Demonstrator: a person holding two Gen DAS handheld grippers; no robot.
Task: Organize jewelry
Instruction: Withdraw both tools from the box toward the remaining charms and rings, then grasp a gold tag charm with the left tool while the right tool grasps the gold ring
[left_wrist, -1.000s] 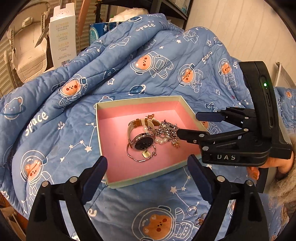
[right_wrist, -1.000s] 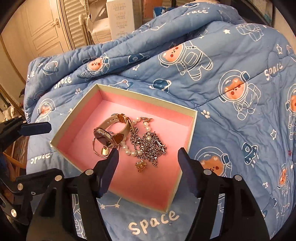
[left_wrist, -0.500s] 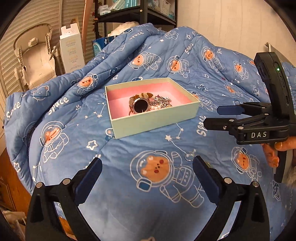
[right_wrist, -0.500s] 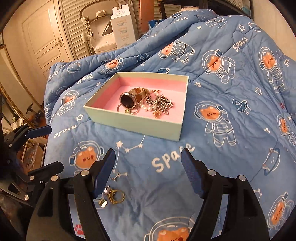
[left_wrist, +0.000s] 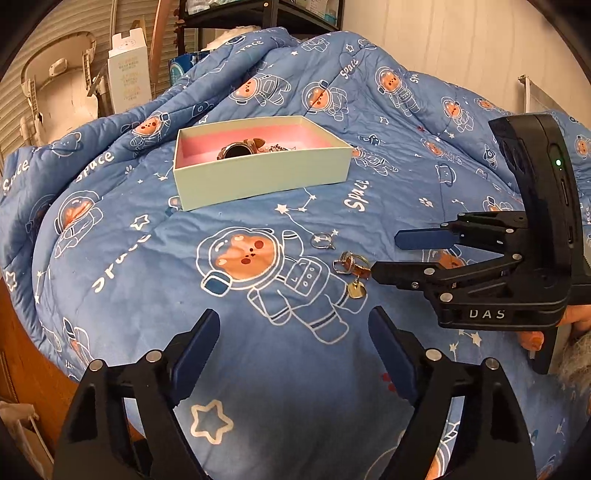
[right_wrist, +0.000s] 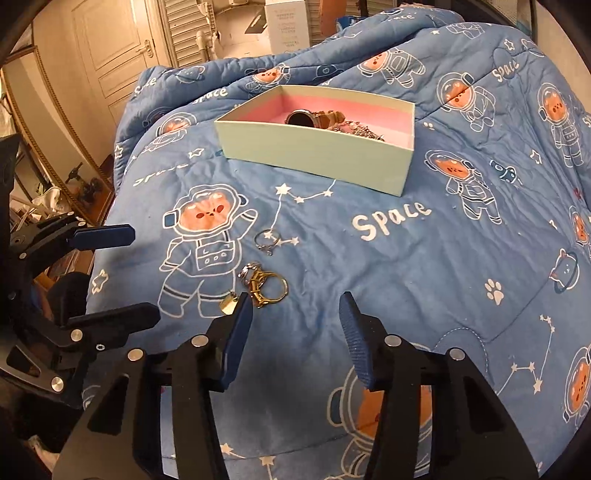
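Both tools backed off box (left_wrist: 258, 177) | narrowing, apart, empty | right view alone: door (right_wrist: 110, 48)

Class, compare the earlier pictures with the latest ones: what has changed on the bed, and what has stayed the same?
Both grippers pulled back from the box toward the loose rings on the blanket. The left gripper and right gripper have just been closing, with nothing between their jaws. The box, the watch and the chains stayed put.

A home bedroom: a bear-print quilt (right_wrist: 406, 258) covers the bed, beside a panelled door (right_wrist: 110, 48) and shelving (left_wrist: 258, 14).
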